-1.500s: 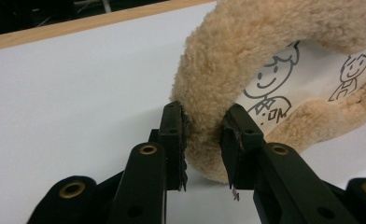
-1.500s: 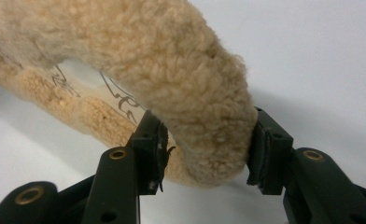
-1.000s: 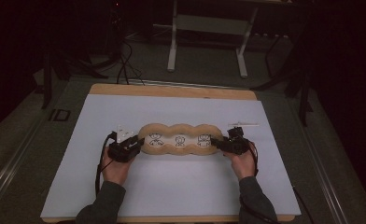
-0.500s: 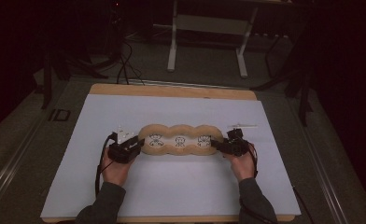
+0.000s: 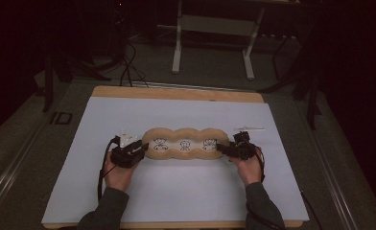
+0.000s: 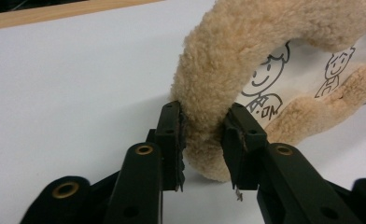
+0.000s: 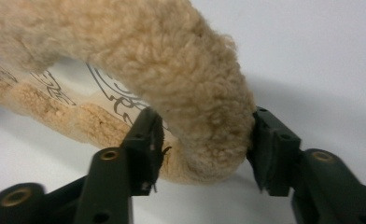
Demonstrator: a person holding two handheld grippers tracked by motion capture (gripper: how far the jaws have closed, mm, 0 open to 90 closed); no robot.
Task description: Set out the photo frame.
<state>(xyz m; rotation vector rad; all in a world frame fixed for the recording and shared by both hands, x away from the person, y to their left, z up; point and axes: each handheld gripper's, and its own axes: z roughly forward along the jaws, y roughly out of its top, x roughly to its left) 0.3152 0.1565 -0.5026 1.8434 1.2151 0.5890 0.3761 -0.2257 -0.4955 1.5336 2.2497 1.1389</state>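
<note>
both tools, left tool and right tool, pinch opposite ends of a tan fleecy three-lobed cushion printed with cartoon figures.

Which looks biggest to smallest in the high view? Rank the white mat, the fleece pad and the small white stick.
1. White mat, covering most of the table.
2. Fleece pad, the three-lobed tan piece lying between the two grippers.
3. Small white stick, a thin sliver lying on the mat beyond the right hand.

I see bare white surface all around — just a fleecy cushion lying across its middle.
</note>
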